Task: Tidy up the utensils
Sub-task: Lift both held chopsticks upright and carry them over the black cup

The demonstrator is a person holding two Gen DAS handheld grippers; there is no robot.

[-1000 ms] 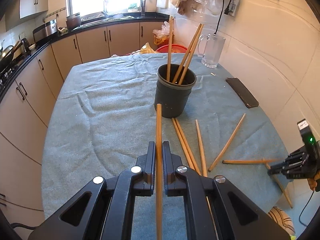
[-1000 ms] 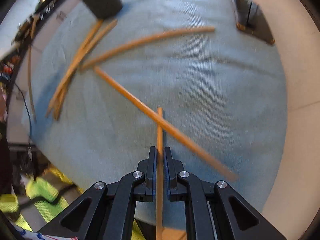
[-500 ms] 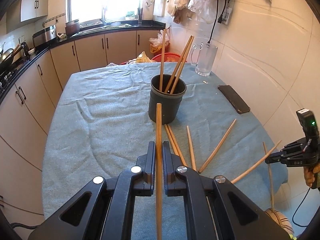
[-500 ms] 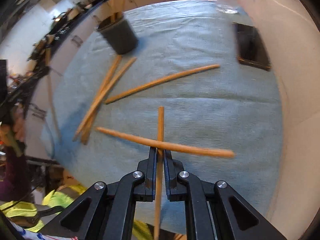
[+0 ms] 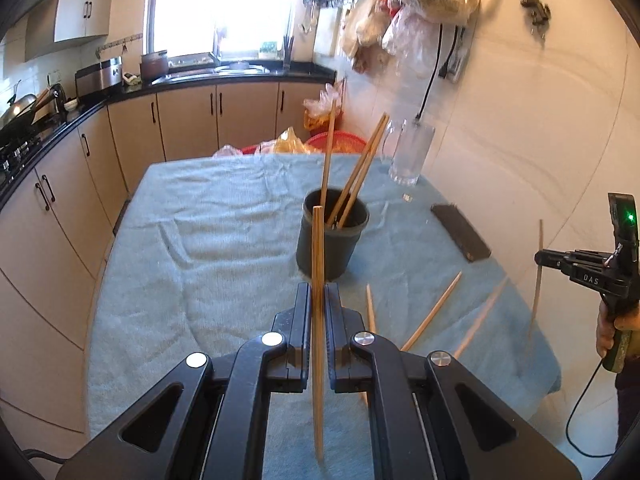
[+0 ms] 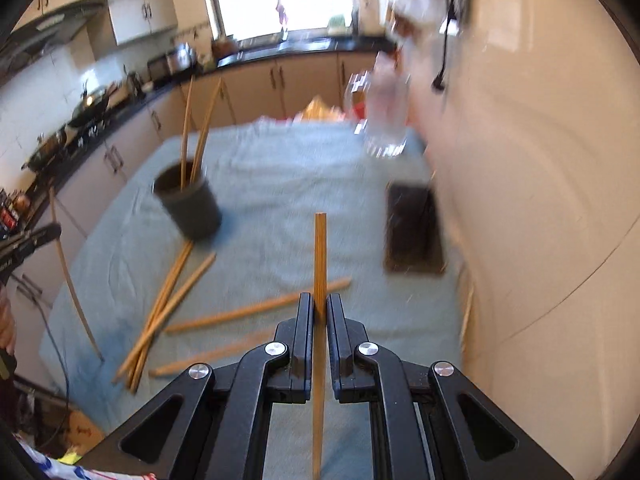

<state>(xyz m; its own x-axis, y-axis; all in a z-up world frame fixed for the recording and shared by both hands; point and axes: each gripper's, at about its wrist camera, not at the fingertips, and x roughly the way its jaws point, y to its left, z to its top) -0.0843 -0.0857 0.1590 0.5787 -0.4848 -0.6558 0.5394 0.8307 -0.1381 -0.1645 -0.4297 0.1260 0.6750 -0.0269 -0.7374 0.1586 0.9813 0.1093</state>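
Observation:
My left gripper (image 5: 318, 292) is shut on a wooden chopstick (image 5: 318, 248) whose tip points at the black cup (image 5: 332, 240). The cup stands mid-table with three chopsticks (image 5: 360, 168) upright in it. My right gripper (image 6: 320, 300) is shut on another chopstick (image 6: 320, 256), held in the air above the cloth. In the left wrist view the right gripper (image 5: 538, 258) hangs off the table's right edge. In the right wrist view the cup (image 6: 192, 208) is far left, and several loose chopsticks (image 6: 160, 316) lie on the cloth in front of it.
A blue-green towel (image 5: 200, 260) covers the table. A dark phone (image 6: 414, 232) lies near the right edge, and a glass mug (image 6: 386, 120) stands at the far right corner. A white wall runs along the right. Kitchen cabinets stand beyond and to the left.
The right gripper has lifted its chopstick off the cloth and tilted upward, bringing the kitchen into view. The left gripper rose a little with its chopstick.

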